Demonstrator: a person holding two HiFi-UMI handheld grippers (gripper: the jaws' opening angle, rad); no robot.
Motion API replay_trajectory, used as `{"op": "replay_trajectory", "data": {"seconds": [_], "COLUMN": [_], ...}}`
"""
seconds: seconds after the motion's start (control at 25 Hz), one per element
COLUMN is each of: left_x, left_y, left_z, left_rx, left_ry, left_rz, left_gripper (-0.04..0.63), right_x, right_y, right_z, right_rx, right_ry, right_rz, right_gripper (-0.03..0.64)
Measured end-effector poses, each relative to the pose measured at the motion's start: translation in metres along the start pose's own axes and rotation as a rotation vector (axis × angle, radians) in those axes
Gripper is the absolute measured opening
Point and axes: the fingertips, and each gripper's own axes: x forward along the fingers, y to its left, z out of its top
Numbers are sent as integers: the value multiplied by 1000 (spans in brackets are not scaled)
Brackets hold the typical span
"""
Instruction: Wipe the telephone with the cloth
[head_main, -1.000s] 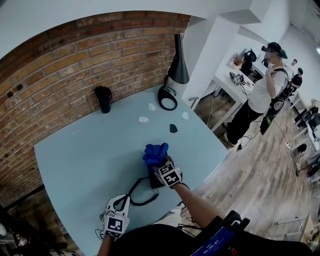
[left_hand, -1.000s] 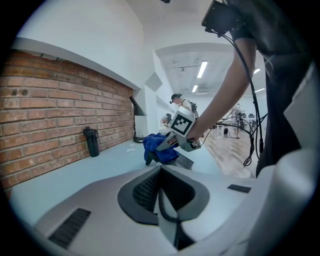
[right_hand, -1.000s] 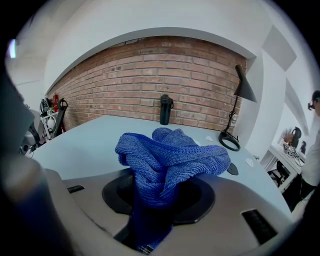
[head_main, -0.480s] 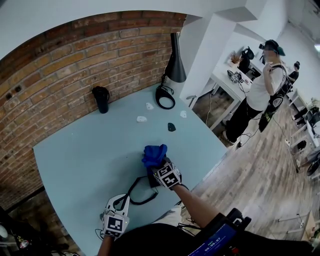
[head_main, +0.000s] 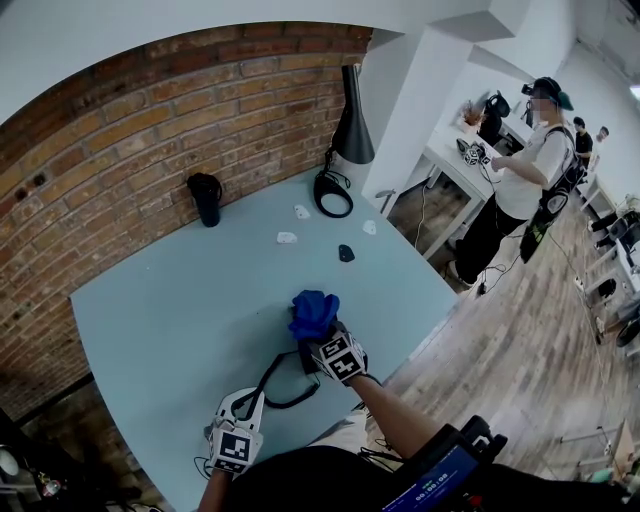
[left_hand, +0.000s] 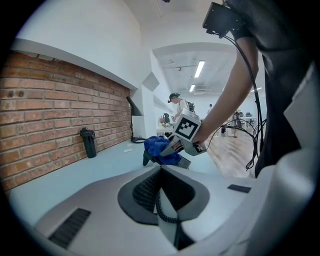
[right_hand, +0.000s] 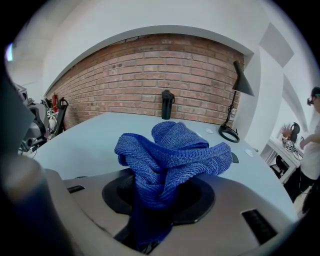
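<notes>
- The right gripper (head_main: 325, 340) pinches the blue cloth (right_hand: 167, 150) in a bunch and holds it on top of the telephone (head_main: 304, 362).
- The telephone sits near the near edge of the desk (head_main: 180, 300), toward its right corner.
- The left gripper (head_main: 240, 405) is pressed together on the coiled cord (left_hand: 161, 212), close to that same edge.
- We judge the cloth soft and light; we grip it deep in the fold.
- We judge the telephone rigid but liable to slide; we steady its body, since the cord stretches.
</notes>
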Motion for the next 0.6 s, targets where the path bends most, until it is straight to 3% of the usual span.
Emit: {"op": "replay_trajectory", "data": {"seconds": [0.6], "left_x": [3], "left_y": [-9], "left_z": [1], "left_rx": [11], "left_ry": [11], "left_rz": [-32], "left_gripper": [26], "right_x": [-11], "right_y": [16], "right_z": [-24], "right_rx": [26], "right_ry": [21], "right_rz": [8], "right_gripper": [171]}}
